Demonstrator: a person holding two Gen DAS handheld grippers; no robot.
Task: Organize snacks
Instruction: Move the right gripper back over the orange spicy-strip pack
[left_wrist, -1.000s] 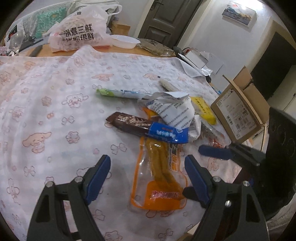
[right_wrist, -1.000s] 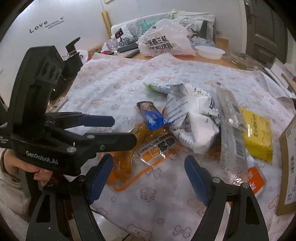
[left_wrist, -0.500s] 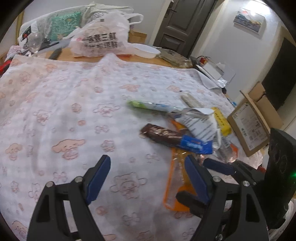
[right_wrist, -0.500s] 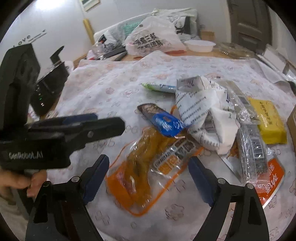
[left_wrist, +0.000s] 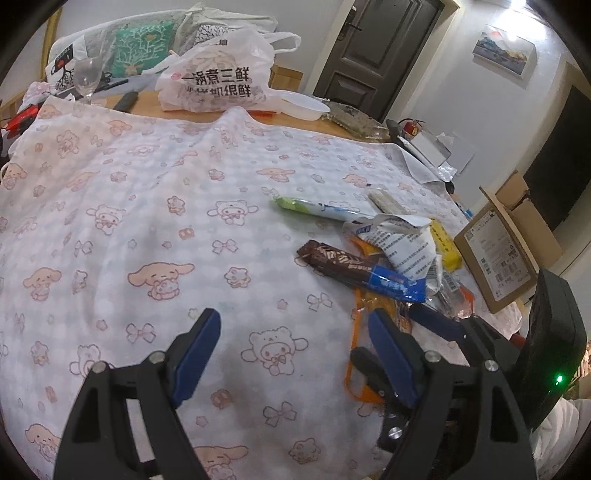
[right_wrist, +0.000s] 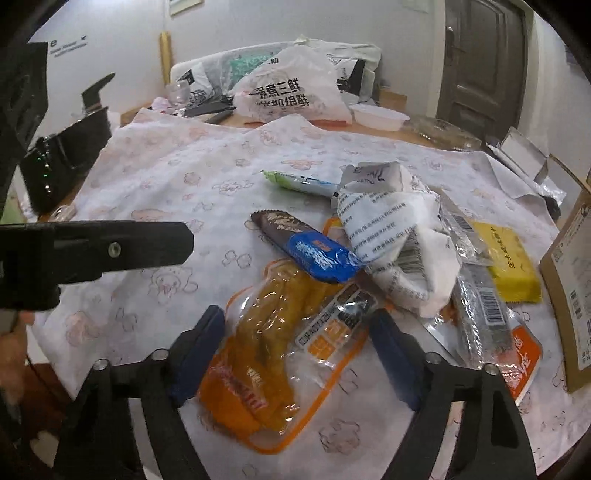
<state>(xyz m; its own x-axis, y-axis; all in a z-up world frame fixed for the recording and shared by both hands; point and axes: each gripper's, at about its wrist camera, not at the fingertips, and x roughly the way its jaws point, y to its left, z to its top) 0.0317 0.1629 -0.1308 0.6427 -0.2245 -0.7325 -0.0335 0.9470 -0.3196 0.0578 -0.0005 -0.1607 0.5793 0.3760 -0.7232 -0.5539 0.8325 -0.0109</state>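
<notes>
Two handheld grippers are ours. Our left gripper (left_wrist: 291, 354) hangs with jaws spread wide over bare cartoon-print tablecloth (left_wrist: 147, 206), holding nothing. Our right gripper (right_wrist: 295, 350) has just been narrowing its jaws, which straddle an orange snack pouch (right_wrist: 280, 350) lying flat; the pads do not appear to press it. Beyond the pouch, snacks are heaped together: a brown-and-blue bar (right_wrist: 310, 251), a crumpled white packet (right_wrist: 391, 240) and a yellow pack (right_wrist: 509, 258).
</notes>
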